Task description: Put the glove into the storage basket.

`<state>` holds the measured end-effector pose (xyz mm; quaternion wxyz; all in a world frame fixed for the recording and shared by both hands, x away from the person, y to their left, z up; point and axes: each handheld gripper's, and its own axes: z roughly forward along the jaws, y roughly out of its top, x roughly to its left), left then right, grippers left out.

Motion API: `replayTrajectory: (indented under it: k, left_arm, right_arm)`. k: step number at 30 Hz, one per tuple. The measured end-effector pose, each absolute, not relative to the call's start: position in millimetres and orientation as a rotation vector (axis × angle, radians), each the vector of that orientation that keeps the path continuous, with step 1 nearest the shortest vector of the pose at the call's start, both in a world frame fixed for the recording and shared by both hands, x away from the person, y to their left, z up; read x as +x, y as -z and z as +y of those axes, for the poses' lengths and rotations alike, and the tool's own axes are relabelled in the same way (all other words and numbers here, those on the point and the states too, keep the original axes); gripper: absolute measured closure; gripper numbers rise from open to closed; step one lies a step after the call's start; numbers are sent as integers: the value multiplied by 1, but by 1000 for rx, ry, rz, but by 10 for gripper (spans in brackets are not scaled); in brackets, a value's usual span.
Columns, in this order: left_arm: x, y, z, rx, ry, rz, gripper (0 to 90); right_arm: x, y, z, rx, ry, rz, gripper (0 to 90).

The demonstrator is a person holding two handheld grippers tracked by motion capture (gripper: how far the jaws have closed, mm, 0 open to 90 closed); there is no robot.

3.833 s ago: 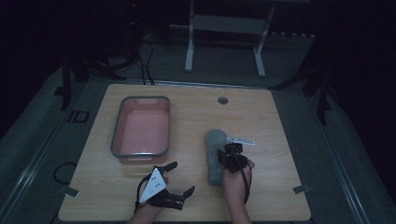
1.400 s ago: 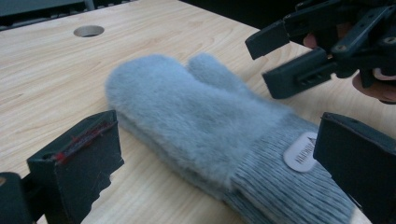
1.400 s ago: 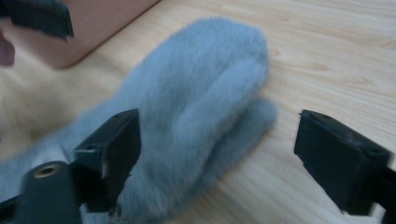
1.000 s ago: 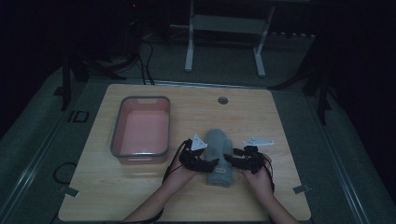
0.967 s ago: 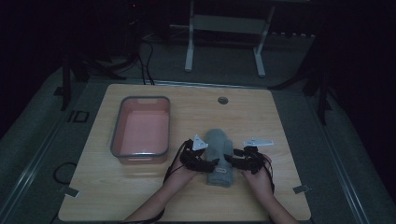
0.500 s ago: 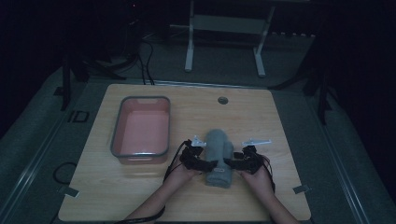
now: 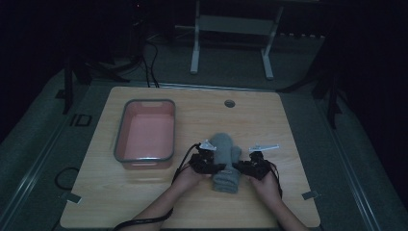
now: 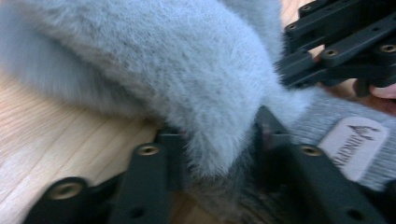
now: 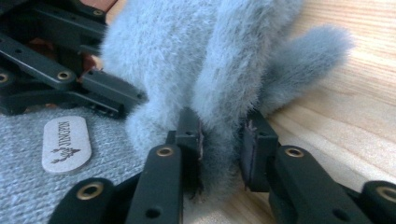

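Slippage is the main risk: the left gripper (image 8: 212, 154) and right gripper (image 9: 219, 140) have each just closed on only a tuft of the fluffy grey knitted mitten (image 7: 225, 161), lying lower centre of the high view on the light wooden table (image 7: 284, 125), so lifting may stretch the fur or drop it. The gripper views show a pale oval brand patch (image 9: 64, 143) on its ribbed cuff; the high view shows the pink grey-rimmed plastic tub (image 7: 144, 137) to its left

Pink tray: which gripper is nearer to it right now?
Left. The left gripper grips the grey mitten's left edge, just right of the pink tray. The right gripper grips the mitten's right edge, farther away.
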<state>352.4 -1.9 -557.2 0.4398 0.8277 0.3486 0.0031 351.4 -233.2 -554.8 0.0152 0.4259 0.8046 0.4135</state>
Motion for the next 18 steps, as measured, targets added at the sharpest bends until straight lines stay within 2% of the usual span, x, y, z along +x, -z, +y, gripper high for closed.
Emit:
replayTrajectory:
  k: [6, 12, 18]
  left_arm:
    - [350, 557, 0, 2011, 6, 865, 747]
    - [348, 545, 0, 2008, 17, 845, 761]
    - [349, 514, 3, 1988, 12, 800, 764]
  right_arm:
    - [346, 550, -231, 1289, -1263, 2492, 783]
    - [343, 538, -234, 1302, -1303, 2496, 802]
    - [341, 514, -241, 1304, -1411, 2454, 805]
